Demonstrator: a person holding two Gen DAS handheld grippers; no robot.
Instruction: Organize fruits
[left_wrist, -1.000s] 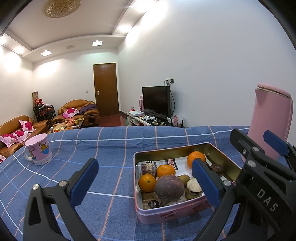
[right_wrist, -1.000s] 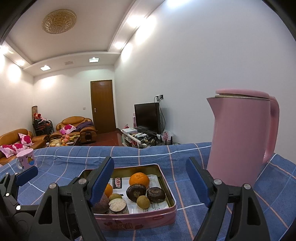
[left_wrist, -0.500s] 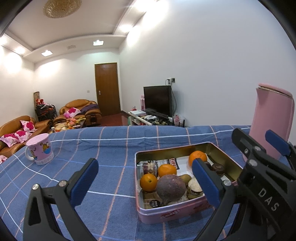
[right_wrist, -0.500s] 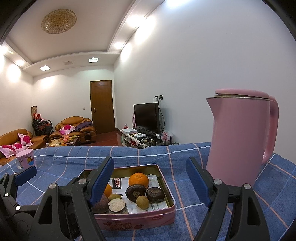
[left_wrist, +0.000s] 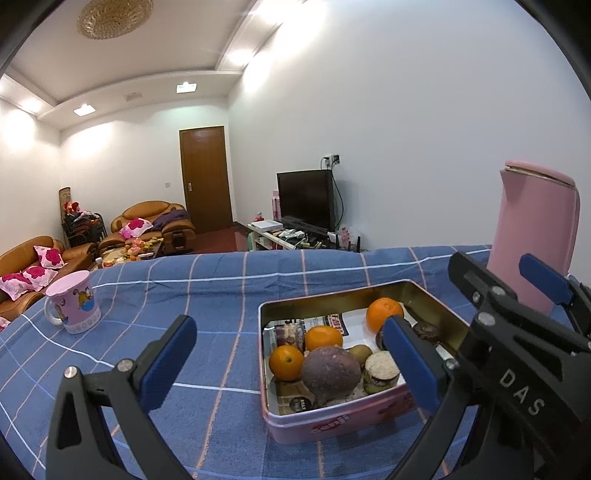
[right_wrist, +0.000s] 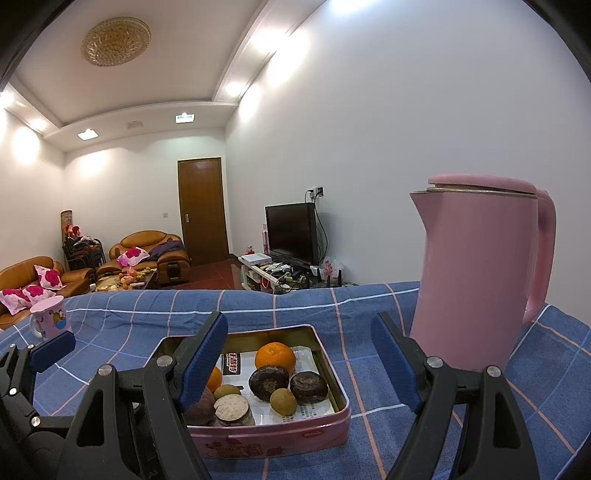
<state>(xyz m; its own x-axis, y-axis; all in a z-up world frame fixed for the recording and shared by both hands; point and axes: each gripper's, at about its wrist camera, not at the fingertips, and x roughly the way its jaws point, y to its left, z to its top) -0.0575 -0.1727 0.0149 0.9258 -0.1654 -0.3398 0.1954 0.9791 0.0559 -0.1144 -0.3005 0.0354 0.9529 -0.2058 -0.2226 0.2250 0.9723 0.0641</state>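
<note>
Change over the last second is slight: both views hold nearly the same framing, with only a small drift of the left view, and no fruit has shifted in the tin (left_wrist: 334, 424). For the task this settles little. All fruit lies inside the tin, which fits either a sorted lot or a lot awaiting sorting.

Left hand-held gripper (left_wrist: 291, 363) hangs released and empty, its right finger over the tin's right side. Right hand-held gripper (right_wrist: 299, 360) is likewise spread wide and empty, just near of the tin.

Location: tin sits on the blue checked cloth (left_wrist: 221, 288) of the bench, near centre.

Count in tin:
- oranges (left_wrist: 384, 312): three
- large purple fruit (left_wrist: 330, 371): one
- dark round fruits (right_wrist: 308, 387): two
- small green-brown fruits (right_wrist: 283, 401): two
- cut pale-faced piece (right_wrist: 232, 405): one

Elsewhere: one pink kettle (right_wrist: 480, 273) at far right, one pink mug (left_wrist: 74, 306) at far left.
</note>
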